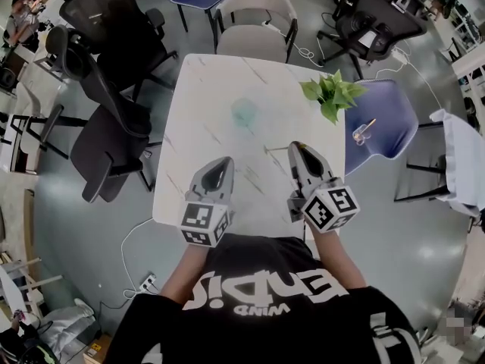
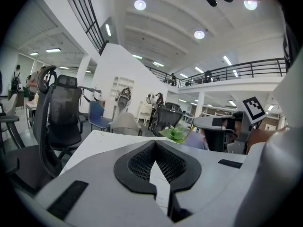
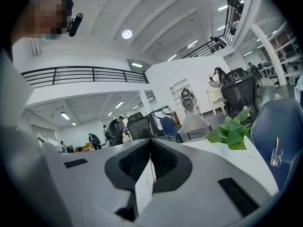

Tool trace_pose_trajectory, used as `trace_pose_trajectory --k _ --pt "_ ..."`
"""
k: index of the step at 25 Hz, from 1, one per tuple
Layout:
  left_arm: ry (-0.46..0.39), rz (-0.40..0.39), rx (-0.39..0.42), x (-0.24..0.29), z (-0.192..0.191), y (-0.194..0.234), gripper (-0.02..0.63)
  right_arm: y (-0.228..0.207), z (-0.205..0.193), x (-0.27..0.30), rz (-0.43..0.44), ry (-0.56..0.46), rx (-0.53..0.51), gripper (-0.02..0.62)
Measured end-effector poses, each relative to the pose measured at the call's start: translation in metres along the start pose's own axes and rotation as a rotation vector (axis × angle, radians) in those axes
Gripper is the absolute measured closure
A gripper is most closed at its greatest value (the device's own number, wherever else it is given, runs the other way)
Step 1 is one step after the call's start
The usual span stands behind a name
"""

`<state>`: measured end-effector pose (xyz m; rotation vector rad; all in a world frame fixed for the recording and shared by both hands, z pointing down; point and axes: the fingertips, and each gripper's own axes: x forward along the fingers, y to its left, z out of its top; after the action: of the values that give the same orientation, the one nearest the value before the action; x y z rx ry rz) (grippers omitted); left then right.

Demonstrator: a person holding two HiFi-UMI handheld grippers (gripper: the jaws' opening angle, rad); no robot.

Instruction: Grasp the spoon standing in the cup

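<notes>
Over the near edge of the white table (image 1: 204, 97), both grippers hover empty. The left gripper (image 1: 226, 161) has its jaws together, and the right gripper (image 1: 297, 146) likewise has its jaws pressed together on nothing. Beside the table's right side stands a blue chair (image 1: 386, 105), with a leafy plant (image 1: 331, 93) on the table corner nearest it. On the chair seat stands a small clear cup (image 1: 361, 136), and the spoon (image 1: 368, 123) leans in it with its handle up.

Finding: the cup sits off the table, well apart from the right gripper, ahead of it and to its right. The grasp is not yet begun.

Recommendation: part the right gripper's jaws before arrival and bring it in clear of the plant leaves. Straddle the handle and close above the rim, so the light cup is not tipped.
</notes>
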<state>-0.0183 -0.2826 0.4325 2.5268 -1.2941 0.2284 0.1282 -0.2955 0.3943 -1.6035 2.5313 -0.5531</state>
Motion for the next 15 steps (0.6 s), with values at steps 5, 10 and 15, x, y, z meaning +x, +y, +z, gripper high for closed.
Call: trace_pose_trajectory --k 5,10,15 --pt "0.004 -0.013 0.007 0.001 0.001 -0.005 0.592 -0.001 -0.015 -0.019 -0.016 0.005 -0.022 0.58" --pt "0.008 -0.018 0.01 0.002 0.0 -0.009 0.592 -0.004 -0.028 -0.034 -0.044 0.006 -0.079 0.58" --pt "0.012 -0.022 0.011 0.003 -0.002 -0.01 0.592 -0.004 -0.032 -0.037 -0.058 -0.003 -0.097 0.58"
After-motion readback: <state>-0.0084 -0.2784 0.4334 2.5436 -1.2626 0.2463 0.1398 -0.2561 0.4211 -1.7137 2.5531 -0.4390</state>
